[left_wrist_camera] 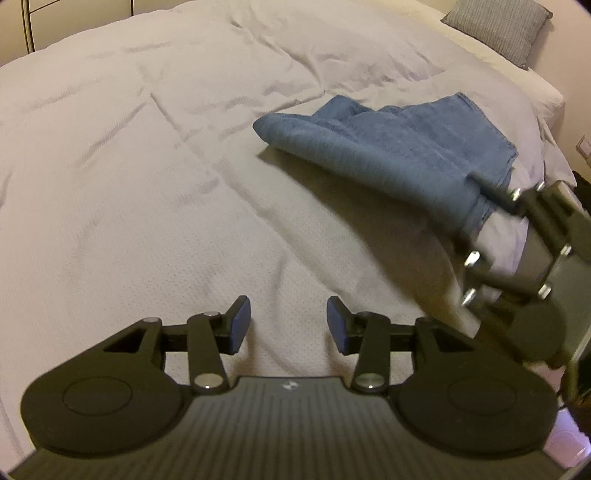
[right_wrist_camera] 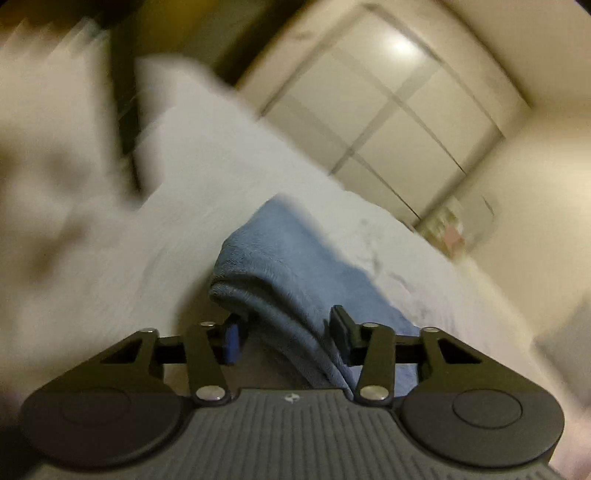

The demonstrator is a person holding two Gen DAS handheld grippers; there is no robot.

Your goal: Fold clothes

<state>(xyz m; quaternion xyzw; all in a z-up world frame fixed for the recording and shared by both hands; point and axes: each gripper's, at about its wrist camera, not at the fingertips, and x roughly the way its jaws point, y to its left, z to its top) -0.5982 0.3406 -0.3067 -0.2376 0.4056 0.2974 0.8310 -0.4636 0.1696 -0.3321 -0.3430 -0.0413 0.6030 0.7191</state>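
Note:
A blue towel, folded into several layers, lies at the right of the white bed cover. Its near end hangs off the cover with a shadow beneath it. My right gripper comes in from the right edge and is shut on that near end. In the right wrist view the towel's thick folded edge fills the space between the pads of the right gripper; that view is blurred. My left gripper hovers open over bare cover, left of and nearer than the towel, with nothing between its fingers.
A grey pillow lies on a white one at the far right corner of the bed. The bed's right edge drops off just beyond the towel. Pale wardrobe doors stand past the bed.

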